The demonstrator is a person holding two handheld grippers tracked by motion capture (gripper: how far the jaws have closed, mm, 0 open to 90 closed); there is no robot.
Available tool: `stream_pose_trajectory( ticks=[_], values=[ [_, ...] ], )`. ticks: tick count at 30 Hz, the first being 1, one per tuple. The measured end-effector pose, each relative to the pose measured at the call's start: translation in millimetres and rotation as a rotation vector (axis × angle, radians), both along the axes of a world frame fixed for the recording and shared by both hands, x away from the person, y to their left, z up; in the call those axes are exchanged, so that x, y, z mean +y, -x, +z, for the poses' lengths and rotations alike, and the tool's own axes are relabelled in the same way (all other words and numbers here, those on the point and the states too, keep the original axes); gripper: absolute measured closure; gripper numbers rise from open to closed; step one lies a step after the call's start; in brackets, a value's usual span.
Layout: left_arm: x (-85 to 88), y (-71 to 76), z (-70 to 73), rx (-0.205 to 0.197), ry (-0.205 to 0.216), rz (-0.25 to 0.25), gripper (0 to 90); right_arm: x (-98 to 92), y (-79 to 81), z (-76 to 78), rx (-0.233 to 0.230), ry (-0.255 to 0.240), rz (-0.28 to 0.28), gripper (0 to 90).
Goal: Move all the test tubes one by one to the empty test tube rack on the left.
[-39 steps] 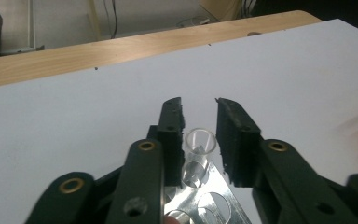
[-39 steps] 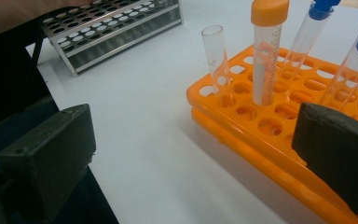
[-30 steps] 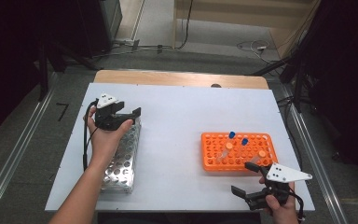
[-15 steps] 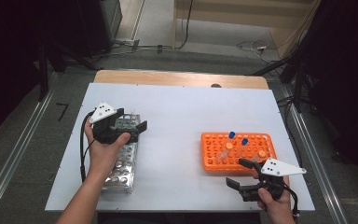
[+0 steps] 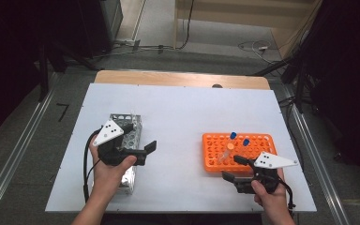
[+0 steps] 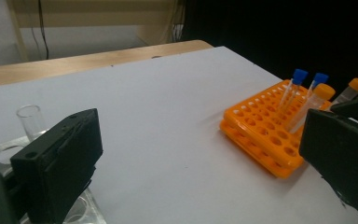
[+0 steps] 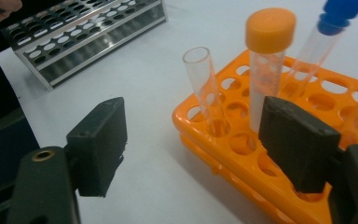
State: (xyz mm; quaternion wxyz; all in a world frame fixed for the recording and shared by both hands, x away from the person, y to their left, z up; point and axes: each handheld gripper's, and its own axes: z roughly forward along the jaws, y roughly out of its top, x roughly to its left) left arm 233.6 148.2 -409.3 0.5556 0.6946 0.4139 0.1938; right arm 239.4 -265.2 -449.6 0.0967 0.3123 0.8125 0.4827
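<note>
1. White tabletop (image 5: 183,117) carries an orange rack (image 5: 258,140) at its right and a metal rack (image 5: 131,126) at its left.
2. Moving tubes between racks looks partway done: the orange rack holds two blue-capped tubes (image 5: 233,136), an orange-capped tube (image 7: 269,56) and an open glass tube (image 7: 204,88); one glass tube (image 6: 30,120) stands in the metal rack.
3. Left tongs (image 5: 140,152), over the metal rack, gape wide and empty.
4. Right tongs (image 7: 205,144), at the orange rack's near edge, have been closing, half-wide around the open tube without touching it.
5. Hands hide part of both racks.
</note>
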Motion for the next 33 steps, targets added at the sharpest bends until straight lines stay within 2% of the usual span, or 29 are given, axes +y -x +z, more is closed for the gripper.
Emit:
stream_pose_trajectory(
  ticks=[3,6,8,17,21,24,27,33],
  values=[
    [-5.4,7.1,-2.0,-0.004,-0.009,-0.015,0.0,5.6,-2.3,-0.2,0.005,0.007,0.014,28.1],
    [-10.3,12.4,-5.9,-0.003,-0.02,-0.019,0.0,10.6,-6.8,-3.2,0.013,0.027,-0.004,31.6],
    [-11.9,14.2,-8.6,0.002,-0.014,-0.023,0.0,13.4,-9.8,-5.7,0.031,0.03,-0.004,34.8],
    [-19.8,20.5,-10.4,0.001,-0.011,-0.052,0.0,24.4,-19.9,-17.1,0.049,0.091,-0.042,52.9],
    [-23.5,23.2,-11.4,0.001,-0.008,-0.062,0.0,25.1,-20.2,-23.1,0.046,0.088,-0.062,58.8],
    [-26.5,24.5,-12.1,0.001,-0.007,-0.07,0.0,28.4,-18.3,-24.1,0.014,0.118,-0.069,60.4],
    [-28.5,25.2,-13.7,0.001,-0.023,-0.076,0.0,30.4,-17.0,-25.2,-0.006,0.126,-0.092,64.9],
    [-29.1,24.9,-17.2,0.011,-0.026,-0.077,0.0,30.3,-14.8,-27.4,-0.035,0.132,-0.121,71.4]
  ],
)
